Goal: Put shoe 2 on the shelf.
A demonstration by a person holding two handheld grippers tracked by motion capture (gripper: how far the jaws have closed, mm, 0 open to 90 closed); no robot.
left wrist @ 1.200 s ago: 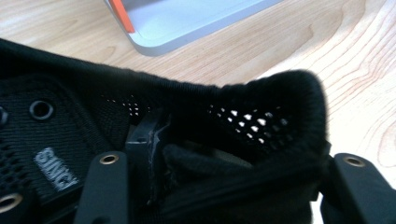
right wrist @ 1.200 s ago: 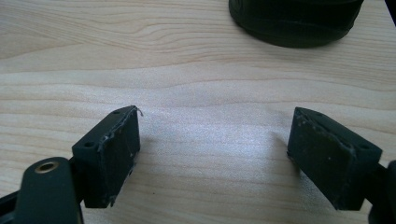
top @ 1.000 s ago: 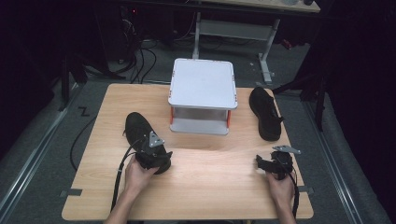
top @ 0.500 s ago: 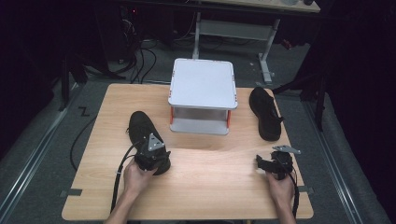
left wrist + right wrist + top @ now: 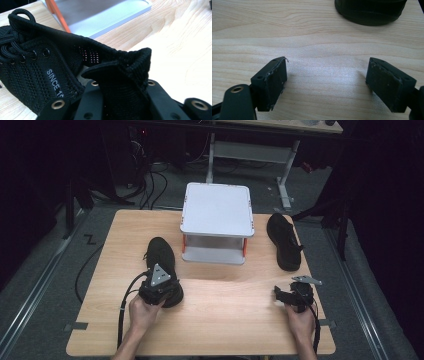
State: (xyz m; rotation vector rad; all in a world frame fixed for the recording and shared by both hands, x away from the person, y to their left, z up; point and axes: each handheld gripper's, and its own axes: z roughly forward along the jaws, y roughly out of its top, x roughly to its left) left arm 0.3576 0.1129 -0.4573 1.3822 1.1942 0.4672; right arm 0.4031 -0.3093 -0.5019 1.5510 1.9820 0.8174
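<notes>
Left gripper [image 5: 161, 292]: jaws just closed, pinching heel of black shoe [image 5: 161, 260] on table [image 5: 225, 320]. Right gripper [image 5: 327, 82]: jaws wide, holding nothing.

left gripper [image 5: 161, 287]: on left shoe [image 5: 161, 257] heel | right gripper [image 5: 289, 296]: on table [image 5: 230, 315]

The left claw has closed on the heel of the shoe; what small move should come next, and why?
Probably lift the left shoe slightly: the left claw has just been closing and now pinches its heel collar, so a small lift tests the grip before carrying it toward the white rack.
</notes>
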